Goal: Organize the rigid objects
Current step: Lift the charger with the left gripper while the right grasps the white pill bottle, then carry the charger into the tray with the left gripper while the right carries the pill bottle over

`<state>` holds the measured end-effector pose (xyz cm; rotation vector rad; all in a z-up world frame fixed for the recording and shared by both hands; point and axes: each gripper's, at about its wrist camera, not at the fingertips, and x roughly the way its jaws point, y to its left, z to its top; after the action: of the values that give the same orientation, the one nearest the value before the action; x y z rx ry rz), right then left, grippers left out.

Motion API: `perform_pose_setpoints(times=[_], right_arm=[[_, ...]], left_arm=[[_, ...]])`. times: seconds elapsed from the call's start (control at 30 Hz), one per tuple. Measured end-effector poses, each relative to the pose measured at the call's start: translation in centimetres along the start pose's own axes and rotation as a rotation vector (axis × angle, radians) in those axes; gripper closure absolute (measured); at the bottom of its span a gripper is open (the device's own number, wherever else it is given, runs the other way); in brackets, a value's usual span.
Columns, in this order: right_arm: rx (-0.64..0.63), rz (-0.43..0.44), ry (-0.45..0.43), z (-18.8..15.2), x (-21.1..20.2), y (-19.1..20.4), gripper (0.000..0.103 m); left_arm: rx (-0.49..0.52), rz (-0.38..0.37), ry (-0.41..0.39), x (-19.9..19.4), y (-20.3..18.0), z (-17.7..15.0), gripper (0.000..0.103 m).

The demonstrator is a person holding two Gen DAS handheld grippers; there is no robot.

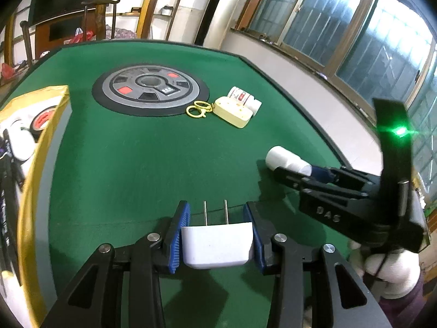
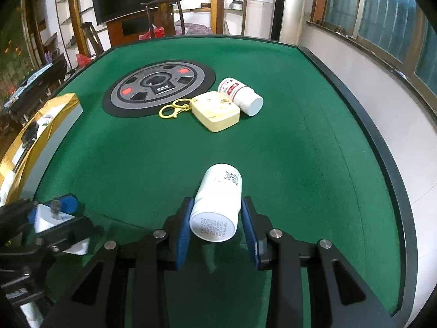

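Grippers [image 1: 217, 235] [image 2: 215, 227] hold one plug [image 1: 217, 246], one bottle [image 2: 217, 205].

Barred windows [image 1: 341, 35], perhaps wooden shelving [image 2: 218, 2]

Around the cream case [image 2: 215, 114], green desk [image 2: 300, 150] lies bare on the near and right sides. A bottle [image 2: 241, 95] touches its far right edge, yellow rings [image 2: 173, 109] lie at its left, with the dark disc [image 2: 158, 87] beyond. The gold box [image 1: 35, 164] walls off the far left.
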<state>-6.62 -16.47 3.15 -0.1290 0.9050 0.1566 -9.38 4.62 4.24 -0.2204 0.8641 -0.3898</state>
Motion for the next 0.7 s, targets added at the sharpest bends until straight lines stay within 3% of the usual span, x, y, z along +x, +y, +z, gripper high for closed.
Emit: perform_pose_setpoints(times=[0.7], right_arm=[[-0.107, -0.053, -0.058, -0.9, -2.1, 3.8, 0.07]], left_arm=[[-0.045, -0.031, -0.063, -5.2, 2.2, -2.0, 0.06]])
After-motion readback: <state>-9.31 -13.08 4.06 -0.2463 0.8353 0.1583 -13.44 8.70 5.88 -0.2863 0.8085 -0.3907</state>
